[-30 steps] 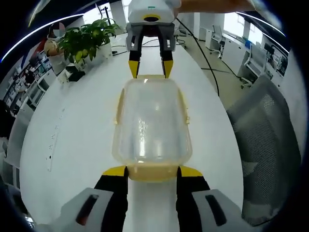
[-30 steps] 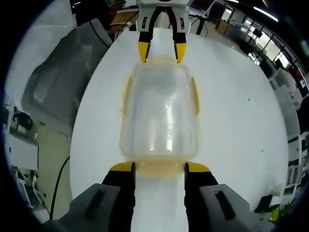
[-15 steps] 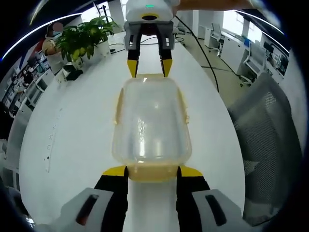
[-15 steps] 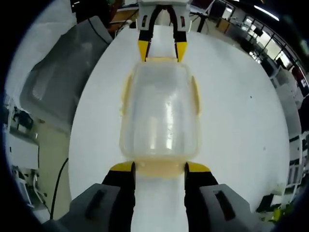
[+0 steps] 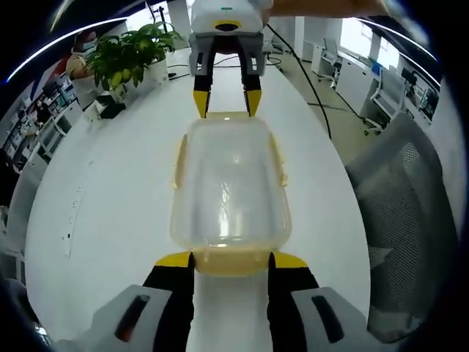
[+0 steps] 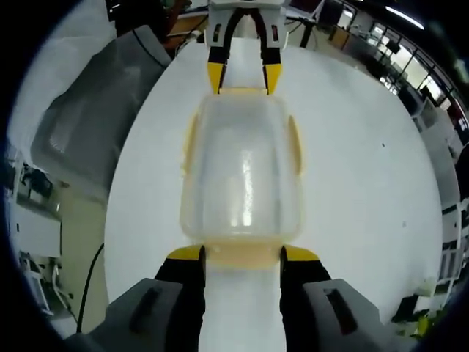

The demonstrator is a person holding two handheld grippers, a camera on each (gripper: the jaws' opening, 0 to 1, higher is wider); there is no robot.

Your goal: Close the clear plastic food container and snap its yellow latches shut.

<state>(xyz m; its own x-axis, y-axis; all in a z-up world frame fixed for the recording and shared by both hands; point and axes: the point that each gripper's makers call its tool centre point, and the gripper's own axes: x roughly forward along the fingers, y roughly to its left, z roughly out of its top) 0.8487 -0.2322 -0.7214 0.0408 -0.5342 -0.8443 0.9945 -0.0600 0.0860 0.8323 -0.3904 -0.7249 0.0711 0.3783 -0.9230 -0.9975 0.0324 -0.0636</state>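
Note:
A clear plastic container with its lid on stands on the white table, lengthwise between my two grippers. In the left gripper view my left gripper is open, and the near yellow end latch lies between its jaws. At the far end, my right gripper straddles the other end latch. The right gripper view mirrors this: the container, my right gripper open at the near latch, my left gripper at the far end. Yellow side latches lie along the long walls.
A potted plant stands at the far left of the table. A grey mesh chair sits beside the table's right edge, and is also in the right gripper view. A black cable runs along the floor.

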